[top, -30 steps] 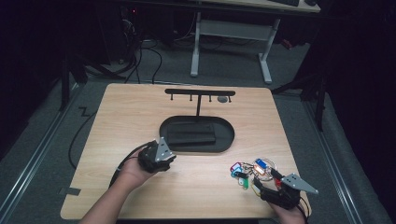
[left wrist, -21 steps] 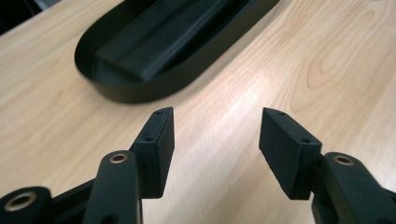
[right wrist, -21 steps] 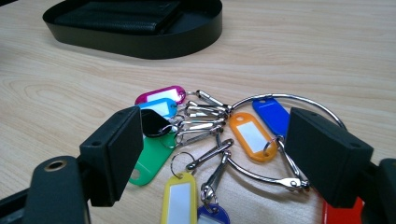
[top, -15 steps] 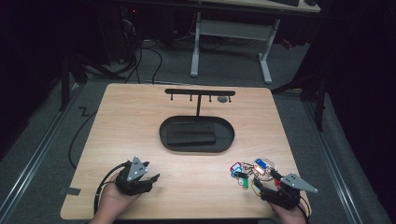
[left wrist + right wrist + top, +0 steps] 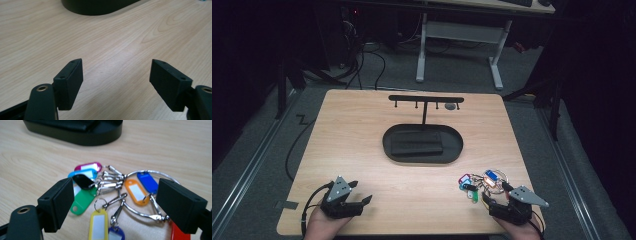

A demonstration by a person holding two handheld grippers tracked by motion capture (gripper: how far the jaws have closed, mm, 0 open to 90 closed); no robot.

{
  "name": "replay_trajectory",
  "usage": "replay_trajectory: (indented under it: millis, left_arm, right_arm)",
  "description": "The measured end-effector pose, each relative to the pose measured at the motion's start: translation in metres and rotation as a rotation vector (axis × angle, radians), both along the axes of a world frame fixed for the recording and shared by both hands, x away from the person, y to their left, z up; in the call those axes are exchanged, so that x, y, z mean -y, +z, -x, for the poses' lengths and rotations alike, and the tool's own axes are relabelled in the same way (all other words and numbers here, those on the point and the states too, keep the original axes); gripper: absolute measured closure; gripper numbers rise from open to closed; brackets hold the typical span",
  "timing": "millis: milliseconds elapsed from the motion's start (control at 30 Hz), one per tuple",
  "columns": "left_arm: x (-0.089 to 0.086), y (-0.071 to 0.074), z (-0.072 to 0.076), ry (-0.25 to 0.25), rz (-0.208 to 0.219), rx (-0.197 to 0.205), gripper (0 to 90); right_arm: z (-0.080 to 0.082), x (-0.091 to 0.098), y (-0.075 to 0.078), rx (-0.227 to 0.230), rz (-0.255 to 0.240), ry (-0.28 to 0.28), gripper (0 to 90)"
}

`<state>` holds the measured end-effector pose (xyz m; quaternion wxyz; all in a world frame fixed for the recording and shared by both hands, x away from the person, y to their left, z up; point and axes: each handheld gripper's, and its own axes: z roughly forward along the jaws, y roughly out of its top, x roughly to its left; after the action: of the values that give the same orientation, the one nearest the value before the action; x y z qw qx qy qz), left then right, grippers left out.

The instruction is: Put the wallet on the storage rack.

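Note:
A bunch of keys (image 5: 482, 182) on a wire ring, with several coloured tags, lies on the wooden table at the front right; the tags (image 5: 107, 192) spread out flat. My right gripper (image 5: 493, 192) sits low over it, open. Its jaws stand either side of the bunch (image 5: 114, 182) without pressing, and have just been opening a little further. My left gripper (image 5: 361, 191) rests near the front left edge. Its jaws have just been opening and now stand wide, with only bare wood (image 5: 115, 62) between them.
A black oval tray (image 5: 452, 150) sits mid-table and holds a flat dark block (image 5: 417, 145). From it rises a T-shaped hook bar (image 5: 426, 99) with a small grey thing (image 5: 451, 106) near its right end. The tray's rim (image 5: 95, 7) lies ahead of the left gripper. Desk legs and cables stand behind.
My left hand has pulled back from beside the oval tray to the table's front left edge, and its jaws have spread wider. The right hand and the keys have stayed put.

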<state>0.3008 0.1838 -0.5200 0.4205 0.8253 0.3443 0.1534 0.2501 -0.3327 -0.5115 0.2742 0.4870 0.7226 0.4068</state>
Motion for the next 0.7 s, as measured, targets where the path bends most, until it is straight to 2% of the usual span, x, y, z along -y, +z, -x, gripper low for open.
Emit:
replay_trajectory:
  millis: [33, 100, 233, 367, 433, 533, 600, 700]
  left_arm:
    - [0.002, -0.001, -0.001, -0.014, -0.016, -0.003, 25.2]
    - [0.006, -0.002, -0.003, -0.029, -0.045, 0.018, 24.0]
    - [0.003, -0.002, -0.007, -0.037, -0.008, 0.011, 24.1]
    - [0.0, -0.003, -0.01, -0.036, -0.016, 0.026, 24.1]
    - [0.0, -0.001, -0.01, -0.018, -0.011, 0.036, 23.8]
    - [0.0, 0.001, -0.01, -0.016, -0.002, 0.05, 23.7]
    - [0.001, 0.001, -0.01, -0.015, -0.015, 0.06, 22.5]
    - [0.003, 0.0, -0.012, -0.009, -0.024, 0.065, 20.7]
  right_arm:
    - [0.0, -0.002, -0.001, -0.011, 0.009, -0.003, 15.0]
    - [-0.001, -0.004, -0.004, -0.047, 0.018, -0.004, 15.1]
    - [-0.005, -0.011, -0.002, -0.099, 0.094, -0.018, 16.4]
    - [-0.007, -0.013, 0.008, -0.123, 0.124, -0.037, 20.4]
    - [-0.01, -0.015, 0.016, -0.123, 0.145, -0.042, 23.0]
    - [-0.015, -0.015, 0.024, -0.137, 0.144, -0.06, 23.7]
    - [-0.019, -0.013, 0.028, -0.163, 0.135, -0.063, 23.8]
    - [-0.027, -0.01, 0.032, -0.201, 0.15, -0.072, 24.5]
